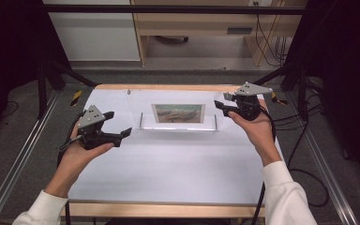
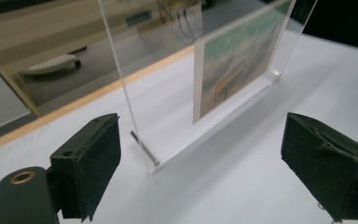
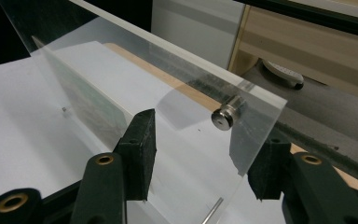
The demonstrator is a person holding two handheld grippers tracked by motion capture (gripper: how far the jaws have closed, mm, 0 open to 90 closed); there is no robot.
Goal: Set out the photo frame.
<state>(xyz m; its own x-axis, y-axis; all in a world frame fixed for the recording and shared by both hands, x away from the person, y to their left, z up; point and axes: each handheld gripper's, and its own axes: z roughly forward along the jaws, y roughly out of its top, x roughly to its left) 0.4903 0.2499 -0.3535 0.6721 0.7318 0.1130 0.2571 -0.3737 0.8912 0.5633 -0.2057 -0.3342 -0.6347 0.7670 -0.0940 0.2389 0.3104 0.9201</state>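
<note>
High view: acrylic frame (image 1: 178,115) upright mid-counter (image 1: 168,168), picture (image 1: 178,113) already sandwiched inside; likely nearly done

Left gripper view: left gripper (image 2: 200,163), jaws wide, nothing held, frame's lower corner just ahead

Right gripper view: right gripper (image 3: 205,161), jaws half-open astride frame's upper corner by metal standoff (image 3: 226,115); grip uncertain

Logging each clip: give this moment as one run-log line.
left tongs: open, facing frame's end | right tongs: straddling acrylic frame edge, grip unclear | photo: upright in frame

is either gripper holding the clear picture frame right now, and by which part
The right gripper straddles the clear picture frame's upper right corner, by the metal stud; contact can't be told. The left gripper is open, holding nothing.
</note>
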